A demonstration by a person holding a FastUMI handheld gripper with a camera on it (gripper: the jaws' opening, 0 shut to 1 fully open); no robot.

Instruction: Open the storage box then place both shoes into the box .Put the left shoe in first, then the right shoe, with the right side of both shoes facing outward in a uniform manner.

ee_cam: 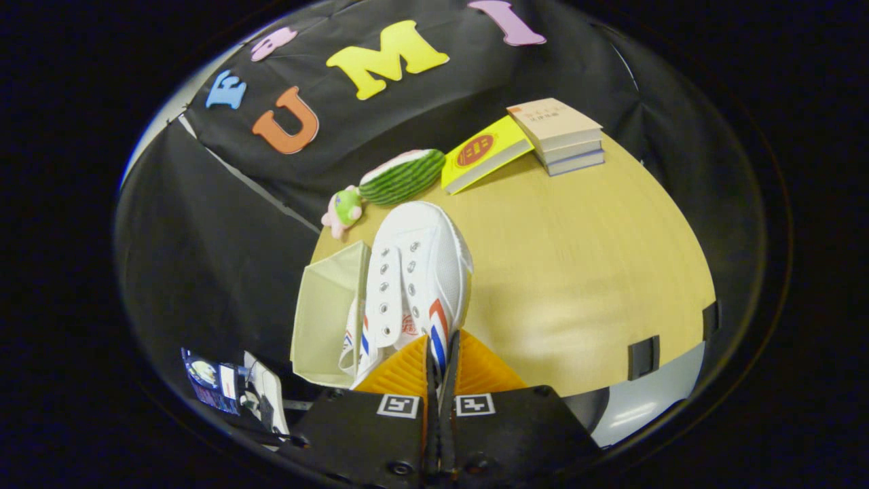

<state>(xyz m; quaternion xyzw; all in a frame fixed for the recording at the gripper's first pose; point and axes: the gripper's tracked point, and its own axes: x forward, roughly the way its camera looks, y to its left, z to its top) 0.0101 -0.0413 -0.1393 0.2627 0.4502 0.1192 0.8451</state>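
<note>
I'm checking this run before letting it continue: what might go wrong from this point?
The gripper pinches only a thin edge of the white shoe, so it may slip or swing. The storage box sits at the table edge; a bump might push it off.

Hand-held gripper [442,353] fingers nearly closed, clamping thin shoe [417,272] edge between pads

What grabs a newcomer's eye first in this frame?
The white canvas shoe with red and blue stripes, pinched at its side wall by the gripper and held over the wooden table. Beside it stands the pale fabric storage box; beyond lie a green striped watermelon plush and stacked books.
</note>
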